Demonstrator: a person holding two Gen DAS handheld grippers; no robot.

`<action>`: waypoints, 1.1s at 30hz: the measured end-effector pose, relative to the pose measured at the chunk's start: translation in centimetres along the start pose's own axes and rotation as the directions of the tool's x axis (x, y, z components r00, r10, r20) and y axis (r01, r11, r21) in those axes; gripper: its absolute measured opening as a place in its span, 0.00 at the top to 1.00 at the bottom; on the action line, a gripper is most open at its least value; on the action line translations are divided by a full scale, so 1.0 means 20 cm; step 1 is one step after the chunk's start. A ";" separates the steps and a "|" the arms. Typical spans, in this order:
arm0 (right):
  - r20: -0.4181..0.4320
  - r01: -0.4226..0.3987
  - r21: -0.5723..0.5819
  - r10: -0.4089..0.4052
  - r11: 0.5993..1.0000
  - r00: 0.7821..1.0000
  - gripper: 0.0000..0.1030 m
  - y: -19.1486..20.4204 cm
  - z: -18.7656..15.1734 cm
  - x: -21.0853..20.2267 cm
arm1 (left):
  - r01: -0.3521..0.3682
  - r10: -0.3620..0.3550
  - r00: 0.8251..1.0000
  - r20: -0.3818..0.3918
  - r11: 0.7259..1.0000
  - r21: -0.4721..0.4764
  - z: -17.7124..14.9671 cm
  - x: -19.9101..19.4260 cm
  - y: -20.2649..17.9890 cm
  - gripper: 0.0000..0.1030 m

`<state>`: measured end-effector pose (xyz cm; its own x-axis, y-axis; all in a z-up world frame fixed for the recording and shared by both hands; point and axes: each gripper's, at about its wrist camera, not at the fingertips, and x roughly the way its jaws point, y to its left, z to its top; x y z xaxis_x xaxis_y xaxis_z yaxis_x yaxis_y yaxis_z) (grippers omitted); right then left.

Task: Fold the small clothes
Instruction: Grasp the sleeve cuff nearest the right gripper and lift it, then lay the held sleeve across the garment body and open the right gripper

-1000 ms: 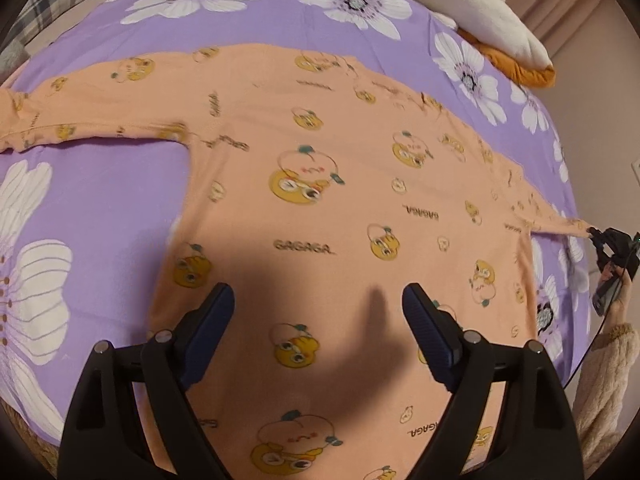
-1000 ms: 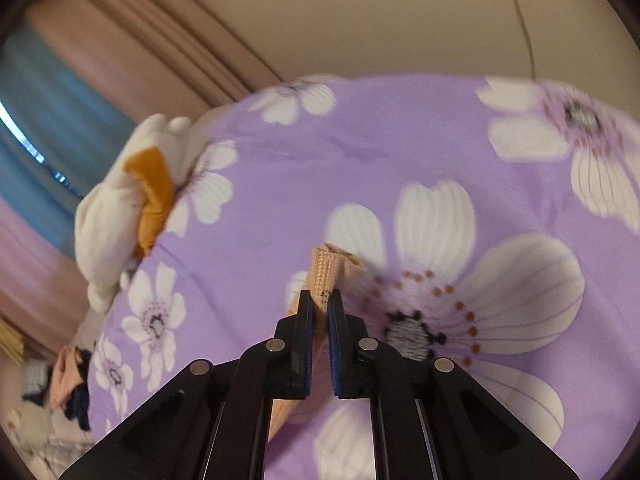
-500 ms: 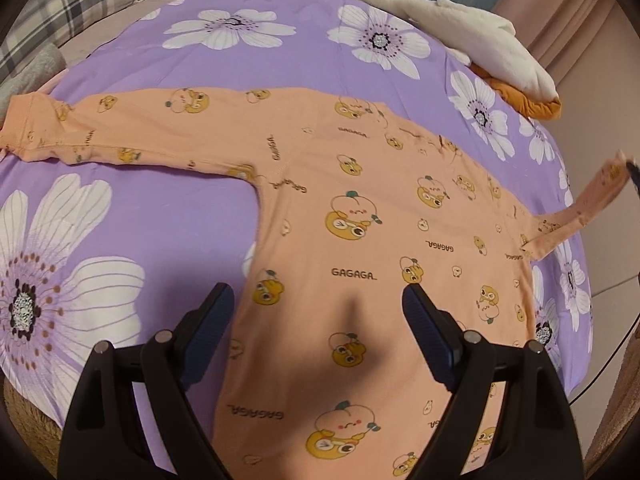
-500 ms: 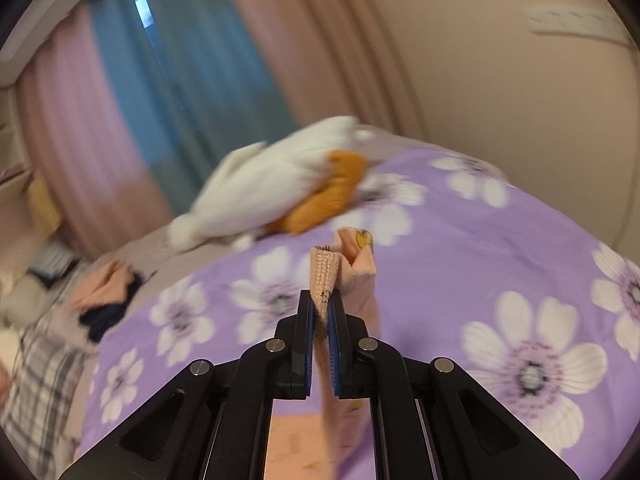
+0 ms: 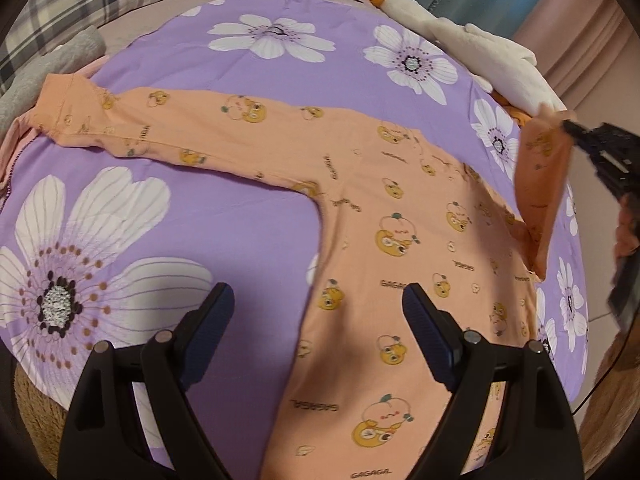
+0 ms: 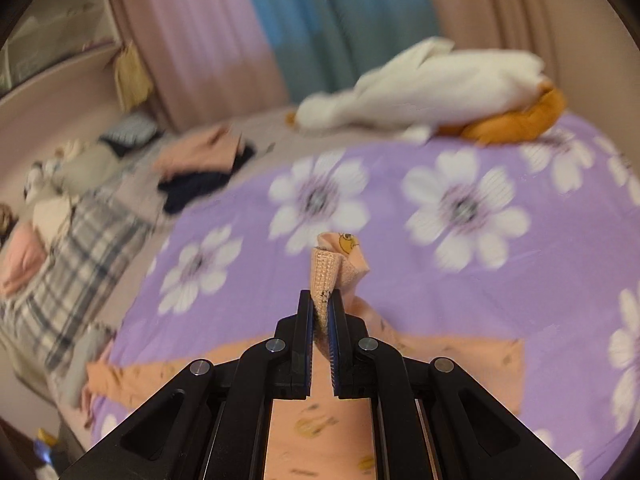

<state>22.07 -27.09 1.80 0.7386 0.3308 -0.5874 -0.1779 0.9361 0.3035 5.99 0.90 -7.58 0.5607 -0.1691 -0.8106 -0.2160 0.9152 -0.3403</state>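
Observation:
An orange long-sleeved top [image 5: 400,248] printed with yellow cartoon fruits lies spread flat on the purple flowered sheet [image 5: 200,224]. Its left sleeve [image 5: 120,128] stretches out flat toward the left. My right gripper [image 6: 320,304] is shut on the cuff [image 6: 326,272] of the right sleeve [image 5: 540,184], which hangs lifted above the sheet over the top's right shoulder; that gripper [image 5: 570,128] shows at the right edge of the left wrist view. My left gripper [image 5: 318,308] hovers open above the top's lower left side, with nothing between its fingers.
A white and orange plush toy [image 6: 432,88] lies at the sheet's far edge. Folded dark and peach clothes [image 6: 204,168] sit beyond the sheet. A plaid blanket [image 6: 76,248] and grey cloth [image 5: 44,68] lie at the left. Curtains [image 6: 320,20] hang behind.
My right gripper has lifted the right cuff off the sheet and carried it up and inward over the top. My left gripper has drawn back, so more of the left sleeve shows.

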 end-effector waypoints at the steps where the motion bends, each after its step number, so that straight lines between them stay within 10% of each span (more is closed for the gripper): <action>1: -0.022 0.003 -0.023 -0.003 1.000 1.000 0.92 0.05 -0.04 0.05 | -0.006 0.006 1.000 0.004 1.000 -0.002 0.00 -0.01 0.01 0.17; 18: -0.377 -0.018 -0.074 -0.012 0.997 0.926 0.91 0.32 -0.54 0.63 | 0.004 -0.004 1.000 0.015 1.000 -0.013 0.02 0.00 0.06 0.17; 21: -0.391 -0.062 -0.064 0.032 0.996 0.920 0.60 0.31 -0.52 0.60 | 0.023 -0.023 1.000 0.014 1.000 -0.014 0.06 0.00 0.03 0.16; 26: -0.296 -0.087 -0.010 0.080 0.996 0.952 0.43 0.20 -0.38 0.36 | 0.093 -0.093 0.995 0.026 0.996 0.005 0.22 0.03 -0.06 0.16; 33: -0.152 0.124 0.013 -0.121 0.992 0.981 0.31 -0.21 -0.24 -0.02 | 0.206 -0.205 0.976 -0.067 0.979 0.002 0.39 0.29 -0.29 0.16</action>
<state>19.42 -30.47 -2.90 0.6470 0.2298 -0.7270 -0.0765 0.9683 0.2379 16.77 -2.56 -6.57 0.5382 -0.3776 -0.7535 -0.0946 0.8613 -0.4992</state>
